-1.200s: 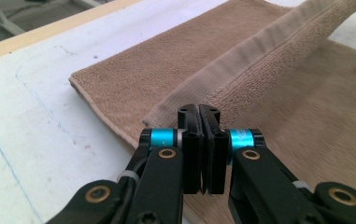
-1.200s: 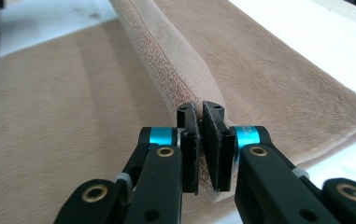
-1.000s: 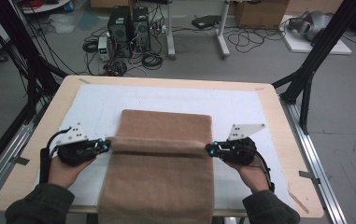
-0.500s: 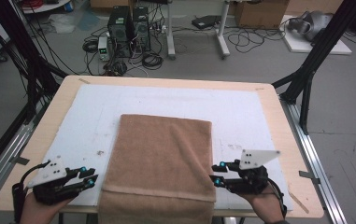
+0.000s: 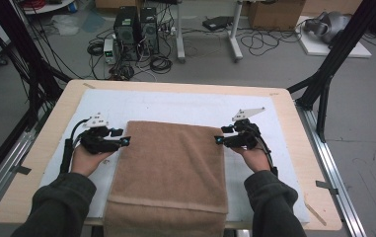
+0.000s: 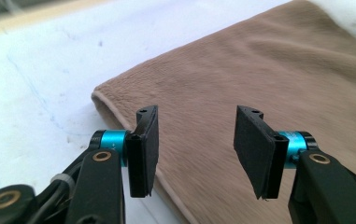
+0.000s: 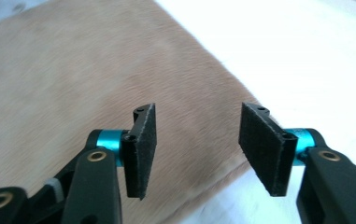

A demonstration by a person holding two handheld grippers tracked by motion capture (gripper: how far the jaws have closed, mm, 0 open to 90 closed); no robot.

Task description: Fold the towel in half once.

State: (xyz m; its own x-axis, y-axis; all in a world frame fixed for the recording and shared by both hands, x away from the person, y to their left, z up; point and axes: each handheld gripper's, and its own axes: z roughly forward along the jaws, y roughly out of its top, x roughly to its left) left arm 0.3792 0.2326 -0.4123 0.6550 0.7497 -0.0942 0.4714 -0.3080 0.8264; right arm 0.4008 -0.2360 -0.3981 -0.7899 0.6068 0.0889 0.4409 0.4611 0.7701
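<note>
A brown towel point(image 5: 170, 168) lies flat on the white mat point(image 5: 175, 106), and its near end hangs over the table's front edge. My left gripper point(image 5: 125, 141) sits at the towel's left edge near the far corner, open, pointing inward. In the left gripper view my left gripper point(image 6: 196, 149) hovers over the towel's hemmed edge point(image 6: 269, 70), nothing between the pads. My right gripper point(image 5: 217, 140) mirrors it at the right edge, and in its own view my right gripper point(image 7: 196, 149) stands above the towel point(image 7: 73, 70), also empty. Both sets of jaws have just been opening.
The wooden table point(image 5: 175, 86) shows bare rim around the mat. Metal rails point(image 5: 333, 168) run along both sides, and black frame legs point(image 5: 333, 64) stand at the far corners. Computer towers point(image 5: 136, 24) and cables lie on the floor beyond.
Both grippers pulled a fold of the towel toward the front edge, let it go, then moved back up beside the far corners. The towel now lies flat and the jaws are open.
</note>
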